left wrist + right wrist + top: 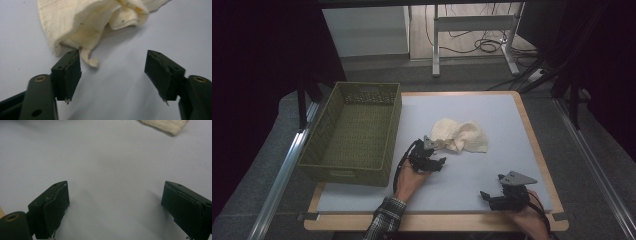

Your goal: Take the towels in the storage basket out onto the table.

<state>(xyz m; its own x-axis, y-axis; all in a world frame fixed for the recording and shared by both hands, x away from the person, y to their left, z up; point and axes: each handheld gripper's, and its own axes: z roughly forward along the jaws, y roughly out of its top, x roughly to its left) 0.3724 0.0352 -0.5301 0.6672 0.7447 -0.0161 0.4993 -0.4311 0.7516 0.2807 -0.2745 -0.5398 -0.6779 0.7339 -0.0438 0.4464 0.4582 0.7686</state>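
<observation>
Roughly, cloth (459, 135): crumpled cream heap mid-table, towards the far edge, ungrasped.
Left gripper (113, 65): jaws spread, one tip touching the cloth's hanging corner.
Right gripper (486, 196): released, near right corner.
Basket (353, 170): left edge, empty.
Progress: pickup not yet done.

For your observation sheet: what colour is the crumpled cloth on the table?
Pale cream-yellow; the cloth shows best in the left gripper view.
</observation>
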